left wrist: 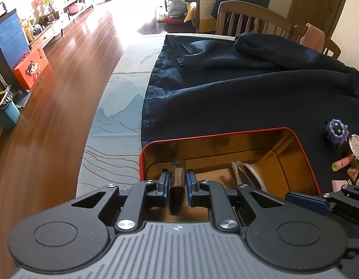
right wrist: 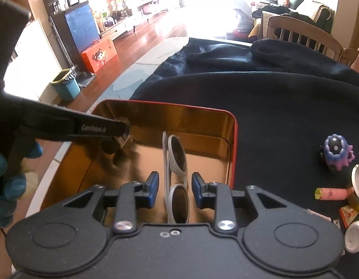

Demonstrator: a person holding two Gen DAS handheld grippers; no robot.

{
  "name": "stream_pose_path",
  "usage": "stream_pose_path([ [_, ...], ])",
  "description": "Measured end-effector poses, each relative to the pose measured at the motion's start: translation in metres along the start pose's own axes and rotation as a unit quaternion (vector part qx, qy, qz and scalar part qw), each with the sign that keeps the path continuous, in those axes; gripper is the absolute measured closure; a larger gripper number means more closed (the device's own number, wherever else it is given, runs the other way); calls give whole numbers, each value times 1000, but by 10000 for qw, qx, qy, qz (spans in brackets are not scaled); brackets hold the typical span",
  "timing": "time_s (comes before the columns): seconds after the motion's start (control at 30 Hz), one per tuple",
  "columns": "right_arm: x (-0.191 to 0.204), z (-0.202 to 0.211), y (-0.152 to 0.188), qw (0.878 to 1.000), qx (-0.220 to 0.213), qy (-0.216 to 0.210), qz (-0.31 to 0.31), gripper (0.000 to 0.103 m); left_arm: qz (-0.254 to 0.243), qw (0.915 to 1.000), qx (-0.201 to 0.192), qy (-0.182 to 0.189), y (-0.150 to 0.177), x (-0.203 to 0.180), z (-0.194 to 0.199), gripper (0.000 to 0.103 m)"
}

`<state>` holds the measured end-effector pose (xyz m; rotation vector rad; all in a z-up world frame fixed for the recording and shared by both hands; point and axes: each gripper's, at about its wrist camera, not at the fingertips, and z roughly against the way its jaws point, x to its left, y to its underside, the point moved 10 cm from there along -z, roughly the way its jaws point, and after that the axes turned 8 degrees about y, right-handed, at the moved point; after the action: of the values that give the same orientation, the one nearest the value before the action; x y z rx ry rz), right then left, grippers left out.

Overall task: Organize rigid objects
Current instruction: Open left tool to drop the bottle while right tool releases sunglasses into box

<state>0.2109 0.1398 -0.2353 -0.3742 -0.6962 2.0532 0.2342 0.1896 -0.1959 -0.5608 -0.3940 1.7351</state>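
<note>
A red tin box with a gold inside (left wrist: 305, 148) (right wrist: 234, 134) sits on the dark cloth. My left gripper (left wrist: 176, 181) is shut on a small clear bottle with a dark cap (left wrist: 177, 179) and holds it inside the box at its left end; it shows in the right wrist view (right wrist: 120, 137). White sunglasses (right wrist: 177, 162) (left wrist: 249, 174) stand on edge in the box. My right gripper (right wrist: 175, 190) is open, its blue pads either side of the sunglasses without touching them.
Right of the box lie a purple toy (right wrist: 336, 152) (left wrist: 337, 132), a pink tube (right wrist: 330, 193), a white bottle (right wrist: 356, 234) and small packs. A dark cloth (left wrist: 249, 93) covers the table (left wrist: 114, 125); wooden chairs (left wrist: 249, 18) stand behind. Floor lies to the left.
</note>
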Motion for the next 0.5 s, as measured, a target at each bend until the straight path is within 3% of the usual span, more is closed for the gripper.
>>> stream_pose_path([
  [0.23, -8, 17, -2, 9998, -164, 27, -88, 68, -3, 9999, -151, 74, 5, -9, 17, 84],
  [0.3, -10, 22, -2, 9996, -226, 18, -146, 54, -25, 9997, -244, 86, 5, -13, 25, 78],
  [0.4, -12, 31, -3, 9992, -336, -1, -221, 46, -36, 9991, -372, 217, 7, -21, 37, 60],
  [0.43, -13, 33, -3, 9991, -363, 12, -230, 46, -36, 9989, -415, 204, 7, -22, 40, 46],
  [0.47, -14, 35, -3, 9990, -386, 20, -244, 45, -36, 9987, -487, 164, 7, -23, 45, 39],
  [0.5, -15, 39, -2, 9988, -415, 19, -265, 44, -53, 9982, -567, 161, 7, -25, 50, 39],
])
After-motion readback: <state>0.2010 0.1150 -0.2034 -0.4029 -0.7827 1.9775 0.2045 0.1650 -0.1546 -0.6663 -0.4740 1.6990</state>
